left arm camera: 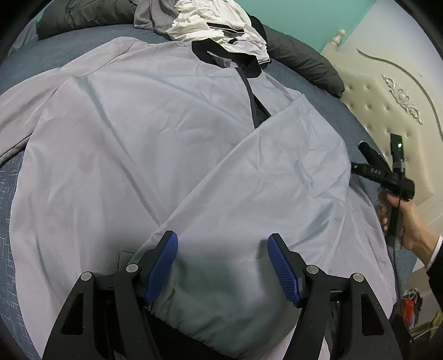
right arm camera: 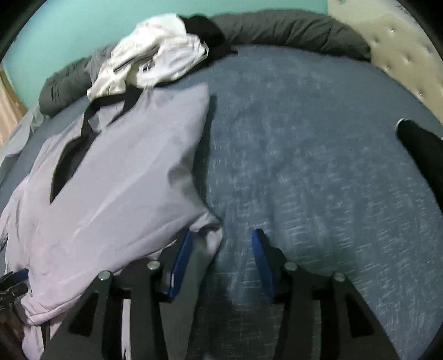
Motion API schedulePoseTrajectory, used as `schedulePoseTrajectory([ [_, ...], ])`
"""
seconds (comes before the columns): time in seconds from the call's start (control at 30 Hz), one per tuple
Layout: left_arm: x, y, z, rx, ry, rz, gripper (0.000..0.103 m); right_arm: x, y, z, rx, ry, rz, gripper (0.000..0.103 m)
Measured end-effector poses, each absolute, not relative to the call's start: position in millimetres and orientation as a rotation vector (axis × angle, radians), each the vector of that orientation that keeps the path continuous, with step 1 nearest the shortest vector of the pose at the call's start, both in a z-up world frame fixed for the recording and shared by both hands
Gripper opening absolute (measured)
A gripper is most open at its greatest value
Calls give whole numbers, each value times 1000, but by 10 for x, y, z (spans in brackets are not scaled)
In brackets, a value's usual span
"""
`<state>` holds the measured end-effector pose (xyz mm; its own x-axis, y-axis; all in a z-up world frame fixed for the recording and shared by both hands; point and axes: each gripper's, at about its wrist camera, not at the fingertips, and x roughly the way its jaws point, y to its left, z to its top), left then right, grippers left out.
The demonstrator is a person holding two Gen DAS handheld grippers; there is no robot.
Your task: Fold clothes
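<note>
Nearest the left wrist camera, the left gripper (left arm camera: 223, 265) stands with its blue ribbed pads wide apart astride the gathered elastic cuff (left arm camera: 205, 318) of a pale lilac-grey lightweight jacket (left arm camera: 124, 133); whether the pads press the cloth cannot be told, though the cuff fills the gap, probably to pin the sleeve while it is folded across. That sleeve (left arm camera: 263, 177) lies diagonally over the jacket's front, which is spread flat on the blue woven bedcover (left arm camera: 36, 52). To the right, a hand (left arm camera: 407, 218) carries the right gripper (right arm camera: 221, 246), whose jaws are parted, with only a loose corner of jacket cloth beside its left pad, nothing clamped. Farther off are the jacket's black collar (left arm camera: 221, 52), with a pale neck label too small to read, then a crumpled white garment (left arm camera: 218, 25), a dark grey bolster (left arm camera: 304, 63) and a cream tufted headboard (left arm camera: 387, 110).
</note>
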<state>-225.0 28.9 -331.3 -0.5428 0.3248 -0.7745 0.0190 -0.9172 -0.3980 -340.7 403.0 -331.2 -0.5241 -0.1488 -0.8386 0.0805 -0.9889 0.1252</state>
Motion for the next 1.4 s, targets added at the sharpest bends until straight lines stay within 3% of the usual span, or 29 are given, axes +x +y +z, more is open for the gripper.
schedulePoseTrajectory([
  [0.33,-2264,268,-3307,-1393,-580,2536,72,-3325,3822,-3393,1510,147,-2572,47],
  [0.7,-2256,261,-3288,-1384,-594,2524,72,-3558,3699,-3363,1433,216,-2769,45],
  [0.8,-2251,246,-3285,-1380,-605,2519,72,-3546,3669,-3374,1415,243,-2780,33],
  [0.87,-2248,234,-3283,-1378,-613,2518,72,-3511,3618,-3370,1395,272,-2784,17],
  [0.97,-2240,235,-3280,-1376,-612,2517,72,-3432,3608,-3300,1352,299,-2818,10],
  [1.4,-2224,188,-3283,-1375,-602,2509,72,-3380,3668,-3257,1372,314,-2808,8],
])
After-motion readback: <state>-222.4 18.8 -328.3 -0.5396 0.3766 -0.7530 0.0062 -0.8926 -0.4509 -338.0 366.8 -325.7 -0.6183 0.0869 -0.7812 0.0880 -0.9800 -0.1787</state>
